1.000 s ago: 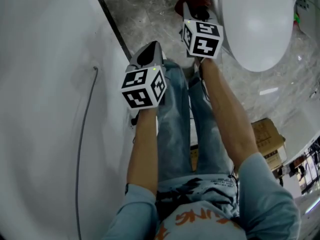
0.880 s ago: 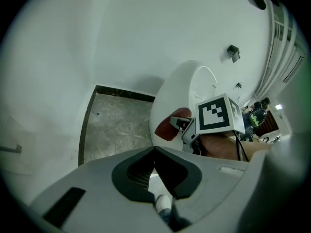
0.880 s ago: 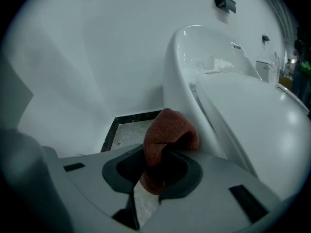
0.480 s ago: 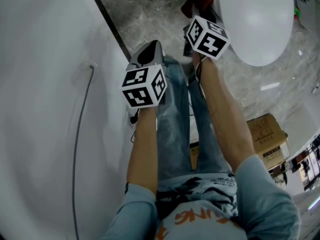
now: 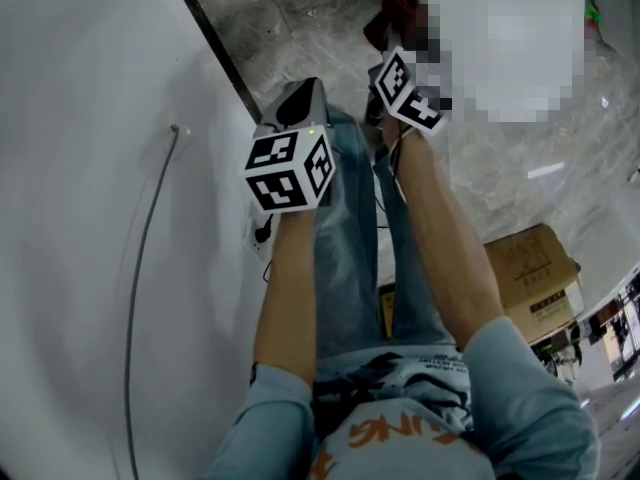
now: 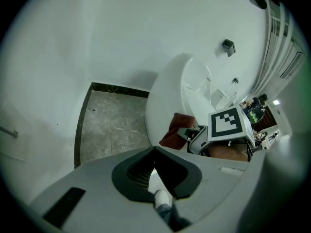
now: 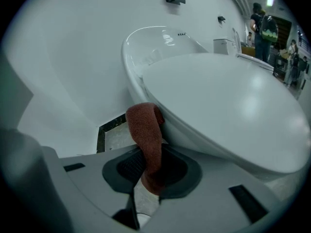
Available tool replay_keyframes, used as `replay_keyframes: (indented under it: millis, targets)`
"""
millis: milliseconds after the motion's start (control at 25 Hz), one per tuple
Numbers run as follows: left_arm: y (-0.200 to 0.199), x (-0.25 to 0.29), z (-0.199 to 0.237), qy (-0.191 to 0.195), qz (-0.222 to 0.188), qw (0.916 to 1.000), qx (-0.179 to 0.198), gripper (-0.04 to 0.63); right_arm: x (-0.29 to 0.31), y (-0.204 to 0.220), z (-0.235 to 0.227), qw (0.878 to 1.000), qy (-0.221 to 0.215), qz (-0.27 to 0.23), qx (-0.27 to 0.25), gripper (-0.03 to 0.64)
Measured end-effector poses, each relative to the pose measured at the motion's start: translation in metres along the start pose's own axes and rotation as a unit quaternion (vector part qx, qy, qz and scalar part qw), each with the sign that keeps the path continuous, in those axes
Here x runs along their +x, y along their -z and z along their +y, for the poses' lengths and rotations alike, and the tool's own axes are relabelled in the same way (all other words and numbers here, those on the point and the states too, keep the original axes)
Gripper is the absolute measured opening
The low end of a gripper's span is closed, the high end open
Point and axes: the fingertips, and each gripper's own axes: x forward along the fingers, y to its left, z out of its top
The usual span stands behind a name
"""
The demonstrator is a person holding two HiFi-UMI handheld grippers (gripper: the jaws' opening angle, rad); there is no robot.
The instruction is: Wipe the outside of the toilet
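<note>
The white toilet fills the right gripper view, lid down, and stands right of centre in the left gripper view as toilet. A rust-red cloth hangs from my right gripper, which is shut on it. The cloth's top presses against the bowl's side under the lid rim. In the head view the cloth sits just ahead of the right gripper. My left gripper is shut with nothing in it, held back from the toilet near the wall; the head view shows this left gripper above my knee.
A white wall with a grey cable runs along the left, ending in a dark skirting strip. Grey marble floor lies ahead. A cardboard box stands at the right. My jeans-clad legs are below the grippers.
The right gripper has twisted, its marker cube turning, while the cloth stays against the toilet's side. The left gripper has barely moved.
</note>
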Motion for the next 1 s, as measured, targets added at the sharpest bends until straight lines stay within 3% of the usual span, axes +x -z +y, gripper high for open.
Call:
replay_keyframes:
  millis: [280,680,1000]
  targets:
    - [0.018,0.002,-0.027,0.003,0.010,0.9992,0.037,-0.006,-0.022,0.012,-0.024,1.000,0.004,0.014,0.006,0.074]
    - [0.039,0.003,-0.050,0.004,0.001,0.9992,0.039,-0.006,-0.047,0.044,-0.060,0.999,0.002,0.038,-0.007,0.075]
    - [0.071,0.008,-0.063,-0.006,-0.010,0.9995,0.028,-0.006,-0.066,0.066,-0.094,0.997,-0.012,0.059,-0.046,0.075]
